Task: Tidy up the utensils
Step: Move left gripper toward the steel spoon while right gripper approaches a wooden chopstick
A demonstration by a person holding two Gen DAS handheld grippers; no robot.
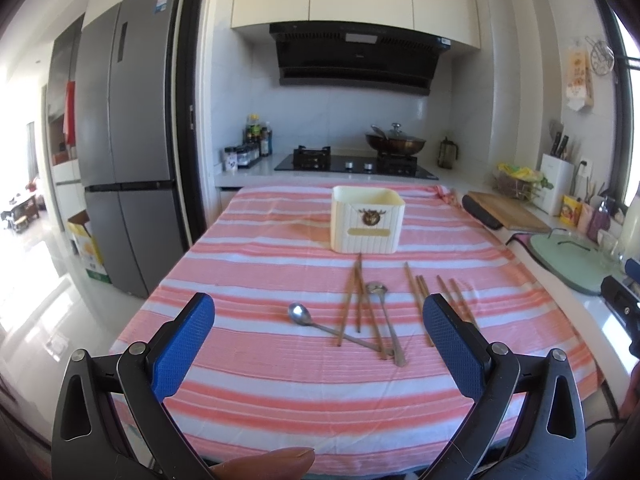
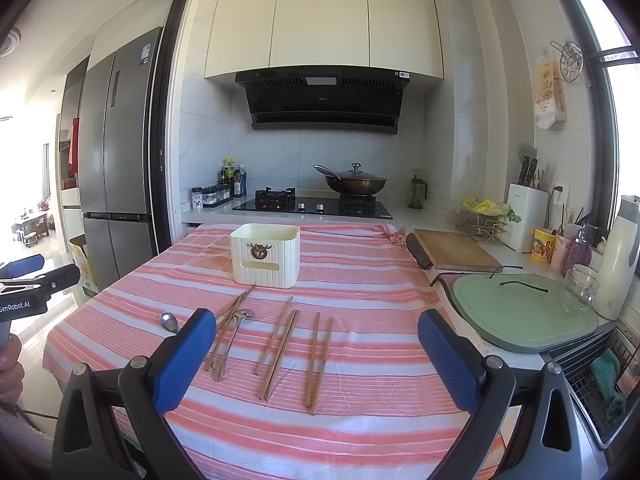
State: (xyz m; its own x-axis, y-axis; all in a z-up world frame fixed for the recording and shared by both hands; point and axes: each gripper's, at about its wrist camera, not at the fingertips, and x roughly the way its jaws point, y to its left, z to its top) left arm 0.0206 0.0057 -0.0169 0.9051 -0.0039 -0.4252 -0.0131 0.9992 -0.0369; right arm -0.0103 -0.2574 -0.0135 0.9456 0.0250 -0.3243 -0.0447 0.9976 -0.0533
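**Utensils lie loose on the striped cloth, ahead of two empty, wide-spread grippers; the cream holder stands beyond them.**

Both the left gripper point(image 1: 319, 320) and the right gripper point(image 2: 316, 334) hover above the near end of the table with their blue fingers far apart, holding nothing. The chopsticks point(image 2: 318, 358) lie in rough pairs with their long axes running away from the tools toward the cream holder point(image 2: 265, 254), so a grasp across the shafts appears to need little wrist turn. The rightmost pair falls almost midway between the right gripper's fingers, which makes that hand the likelier one to take it. The two spoons point(image 1: 298, 313) cross a tangle of chopsticks further left, nearer the left gripper, one handle lying slantwise. The holder looks empty, so sorting seems not yet begun.
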